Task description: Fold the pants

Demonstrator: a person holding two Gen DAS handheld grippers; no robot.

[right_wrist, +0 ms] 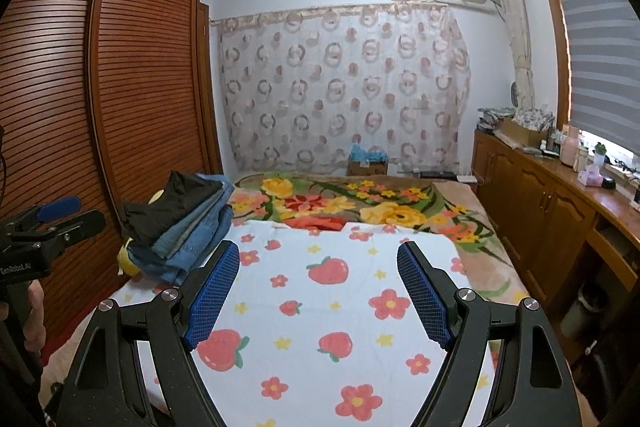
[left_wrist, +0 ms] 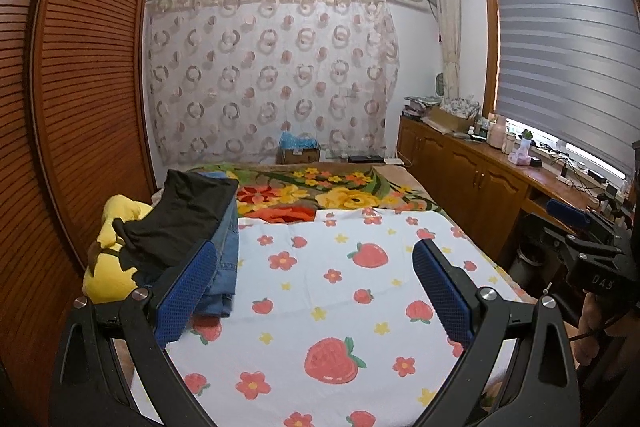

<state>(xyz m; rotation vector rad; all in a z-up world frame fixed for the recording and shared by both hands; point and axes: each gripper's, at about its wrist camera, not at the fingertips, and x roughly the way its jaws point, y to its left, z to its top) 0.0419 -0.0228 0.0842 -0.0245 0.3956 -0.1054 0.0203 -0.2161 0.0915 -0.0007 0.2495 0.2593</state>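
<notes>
Left gripper (left_wrist: 314, 291) sat nearest, blue pads spread wide, holding nothing, above the white sheet (left_wrist: 320, 307) with strawberry and flower print. Right gripper (right_wrist: 318, 291) was the same: fingers released, nothing between them, over that sheet (right_wrist: 320, 307). Each gripper showed at the edge of the other's view (left (right_wrist: 52, 223), right (left_wrist: 580, 227)).

Pants were in a folded stack (left_wrist: 200, 227) at the bed's left edge, beside the slatted wardrobe (left_wrist: 80, 107): black pair on top (right_wrist: 176, 203), denim pairs under it (right_wrist: 192, 243). The stack's long axis ran away from the cameras toward the far wall, its near end just past the left pad (left_wrist: 188, 291). It rested partly on a yellow plush toy (left_wrist: 108, 267). A floral blanket (left_wrist: 320, 195) covered the far half of the bed.
</notes>
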